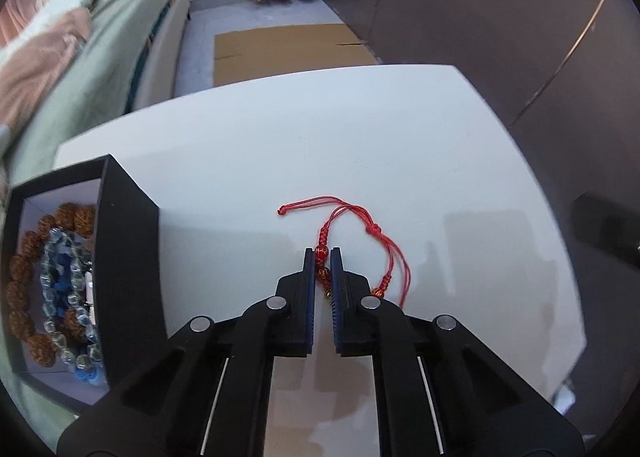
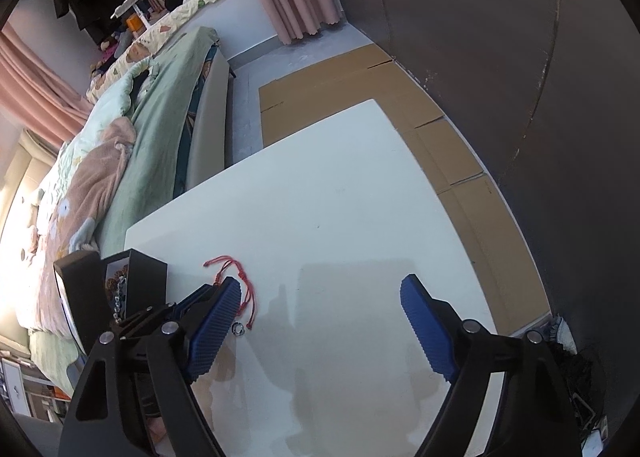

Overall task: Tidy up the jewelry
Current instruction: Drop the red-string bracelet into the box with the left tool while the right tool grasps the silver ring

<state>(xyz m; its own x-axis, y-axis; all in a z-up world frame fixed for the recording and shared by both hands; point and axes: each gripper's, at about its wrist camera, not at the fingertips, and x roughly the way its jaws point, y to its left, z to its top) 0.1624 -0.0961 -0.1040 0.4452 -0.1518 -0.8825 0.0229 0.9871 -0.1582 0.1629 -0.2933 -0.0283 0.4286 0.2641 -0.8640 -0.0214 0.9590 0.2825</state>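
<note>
A thin red string bracelet with orange beads is laid on the white table. Bead bracelets are kept in the open black box.

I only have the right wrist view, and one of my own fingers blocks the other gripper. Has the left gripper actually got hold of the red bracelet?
Observer: Yes. In the left wrist view the left gripper is shut on the beaded stretch of the red bracelet, with an orange-red bead right between the fingers.
Operator: Is the rest of it off the surface?
Observer: No. Its cord loop and knotted tail lie spread on the table just beyond the fingers.
Operator: What is in the black box?
Observer: The black box is open and holds a brown bead bracelet and clear and blue bead strands.
</note>
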